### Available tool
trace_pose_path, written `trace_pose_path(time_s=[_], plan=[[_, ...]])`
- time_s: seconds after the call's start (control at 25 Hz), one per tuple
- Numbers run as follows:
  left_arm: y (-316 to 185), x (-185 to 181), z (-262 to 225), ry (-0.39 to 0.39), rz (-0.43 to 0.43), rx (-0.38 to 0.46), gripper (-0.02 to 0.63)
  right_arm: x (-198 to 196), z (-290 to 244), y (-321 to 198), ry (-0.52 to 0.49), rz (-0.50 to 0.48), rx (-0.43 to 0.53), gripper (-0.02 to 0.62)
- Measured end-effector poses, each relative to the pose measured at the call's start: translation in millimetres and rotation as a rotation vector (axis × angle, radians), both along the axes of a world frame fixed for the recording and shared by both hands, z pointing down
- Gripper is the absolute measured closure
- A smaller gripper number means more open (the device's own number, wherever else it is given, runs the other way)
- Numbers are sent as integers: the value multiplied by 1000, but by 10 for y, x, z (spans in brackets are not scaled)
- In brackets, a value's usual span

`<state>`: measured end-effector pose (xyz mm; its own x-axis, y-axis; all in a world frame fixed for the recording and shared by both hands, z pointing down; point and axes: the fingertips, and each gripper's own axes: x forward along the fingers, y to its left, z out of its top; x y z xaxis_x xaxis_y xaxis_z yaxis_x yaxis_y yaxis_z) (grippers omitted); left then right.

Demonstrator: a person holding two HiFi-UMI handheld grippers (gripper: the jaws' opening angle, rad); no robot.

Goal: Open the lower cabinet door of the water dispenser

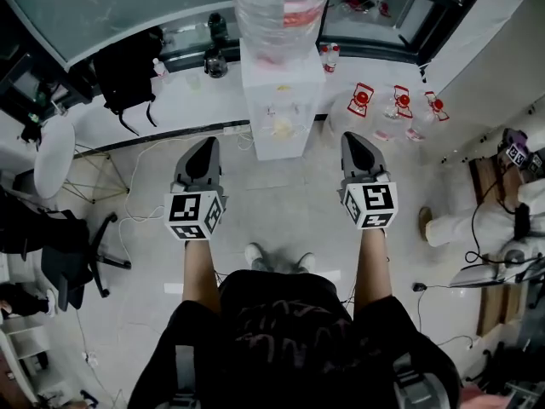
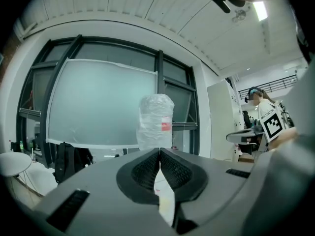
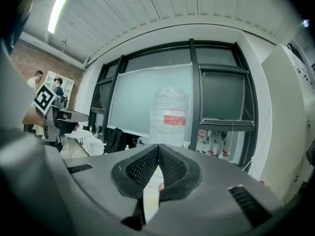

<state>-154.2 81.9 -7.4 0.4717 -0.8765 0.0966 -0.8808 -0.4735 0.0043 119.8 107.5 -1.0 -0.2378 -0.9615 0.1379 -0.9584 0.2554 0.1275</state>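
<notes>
Fingers [image 2: 145,170] of left gripper [image 1: 205,146] pressed tip to tip, empty; right gripper [image 1: 354,141] likewise closed, nothing held. Water dispenser [image 1: 278,92] stands straight ahead, centred between both, neither gripper nearer. Lower cabinet door [image 1: 281,147] probably low on facing front, steeply foreshortened; handle side unreadable.

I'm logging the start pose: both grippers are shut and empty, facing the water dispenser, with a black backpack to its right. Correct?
Not quite: the head view shows the black backpack left of the water dispenser. The left gripper and right gripper are shut, empty, facing it.
</notes>
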Motion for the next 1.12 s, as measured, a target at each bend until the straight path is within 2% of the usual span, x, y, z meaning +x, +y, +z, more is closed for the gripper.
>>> trace_pose_path(time_s=[0.36, 0.6, 0.84, 1.12], plan=[[-201, -222, 246, 9, 67, -35, 589, -256, 88, -69, 57, 49, -24, 589], [-334, -223, 460, 17, 98, -77, 589, -260, 234, -143, 67, 78, -53, 589], [-445, 49, 628, 6, 118, -116, 589, -64, 324, -315, 58, 71, -63, 589], [-779, 659, 722, -22, 60, -154, 589, 610, 452, -847, 14, 35, -76, 589]])
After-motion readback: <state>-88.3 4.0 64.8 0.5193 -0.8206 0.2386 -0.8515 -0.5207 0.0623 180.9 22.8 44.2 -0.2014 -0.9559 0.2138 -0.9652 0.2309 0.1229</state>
